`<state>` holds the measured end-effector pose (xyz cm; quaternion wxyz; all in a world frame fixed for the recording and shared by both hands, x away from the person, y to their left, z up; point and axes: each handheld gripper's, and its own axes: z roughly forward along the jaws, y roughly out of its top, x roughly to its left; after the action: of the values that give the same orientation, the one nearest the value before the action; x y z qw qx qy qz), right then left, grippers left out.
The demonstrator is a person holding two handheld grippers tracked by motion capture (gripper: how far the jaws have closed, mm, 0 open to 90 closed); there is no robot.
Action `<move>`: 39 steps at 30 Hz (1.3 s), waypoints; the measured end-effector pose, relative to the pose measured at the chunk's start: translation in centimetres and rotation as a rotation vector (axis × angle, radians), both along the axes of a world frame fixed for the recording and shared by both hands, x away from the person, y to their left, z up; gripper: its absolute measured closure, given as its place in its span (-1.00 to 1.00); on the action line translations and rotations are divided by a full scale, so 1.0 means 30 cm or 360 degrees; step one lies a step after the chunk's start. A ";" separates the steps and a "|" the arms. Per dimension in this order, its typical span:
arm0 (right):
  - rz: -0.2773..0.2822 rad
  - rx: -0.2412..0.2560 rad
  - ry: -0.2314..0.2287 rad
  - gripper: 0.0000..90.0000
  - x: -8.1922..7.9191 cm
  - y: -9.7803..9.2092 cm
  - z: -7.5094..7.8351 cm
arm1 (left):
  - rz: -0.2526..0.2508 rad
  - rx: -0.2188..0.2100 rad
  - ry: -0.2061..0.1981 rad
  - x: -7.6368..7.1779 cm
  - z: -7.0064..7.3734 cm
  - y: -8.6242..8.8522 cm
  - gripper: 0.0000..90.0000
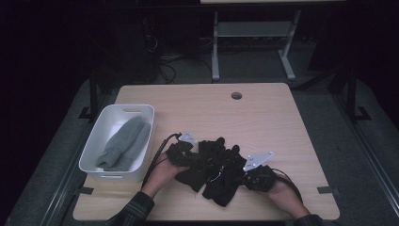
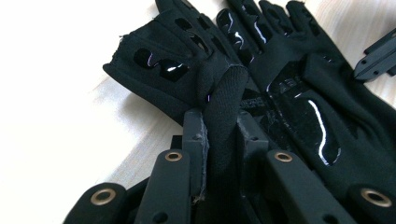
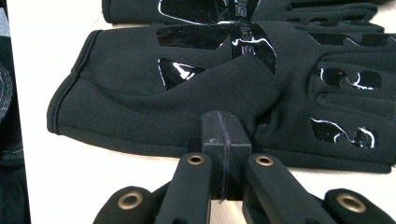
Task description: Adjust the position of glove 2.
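Note:
A pair of black gloves [image 1: 214, 167] with glossy palm patches lies overlapped near the table's front edge. My left gripper [image 1: 189, 154] comes in from their left. In the left gripper view it [image 2: 223, 119] is shut on a raised fold of one glove [image 2: 163, 70], with the other glove [image 2: 317, 107] lying beside it. My right gripper [image 1: 239, 172] meets the pile from the right. In the right gripper view its jaws [image 3: 224, 126] are pressed together at a fold on the near glove [image 3: 154, 102], seemingly pinching its edge. The second glove [image 3: 210, 11] lies beyond.
A white bin [image 1: 94, 141] at the table's left holds grey knitted items [image 1: 124, 141]. The wooden table [image 1: 211, 113] has a cable hole [image 1: 236, 95] near its far edge. A desk frame stands on the dark floor beyond.

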<state>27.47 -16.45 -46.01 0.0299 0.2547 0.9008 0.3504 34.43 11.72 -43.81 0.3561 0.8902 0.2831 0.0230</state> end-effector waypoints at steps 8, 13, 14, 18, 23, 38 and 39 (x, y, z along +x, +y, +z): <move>-0.0015 0.0008 -0.0006 1.00 0.011 0.016 -0.003 | 0.0001 -0.0072 -0.0017 -0.015 0.034 -0.010 0.63; -0.0013 0.0007 -0.0012 1.00 0.031 0.043 -0.004 | -0.0010 -0.0110 -0.0030 -0.022 0.051 -0.018 0.58; -0.0012 0.0004 -0.0017 1.00 0.036 0.051 -0.004 | -0.0007 -0.0124 -0.0031 -0.023 0.054 -0.019 0.55; -0.0006 0.0005 -0.0021 1.00 0.053 0.084 -0.004 | -0.0005 -0.0158 -0.0033 -0.025 0.063 -0.020 0.47; 0.0015 -0.0001 -0.0042 1.00 0.067 0.118 -0.005 | -0.0021 -0.0174 -0.0037 -0.028 0.071 -0.023 0.37; 0.0025 0.0024 -0.0038 1.00 0.079 0.155 -0.004 | -0.0081 -0.0256 -0.0018 -0.047 0.085 -0.047 0.39; 0.0021 0.0023 -0.0036 1.00 0.079 0.150 -0.002 | -0.0084 -0.0257 -0.0026 -0.048 0.088 -0.046 0.40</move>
<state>29.85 -11.96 -46.08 0.0360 0.2452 0.8995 0.3599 33.00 10.34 -41.16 0.4295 0.8655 0.2576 -0.0022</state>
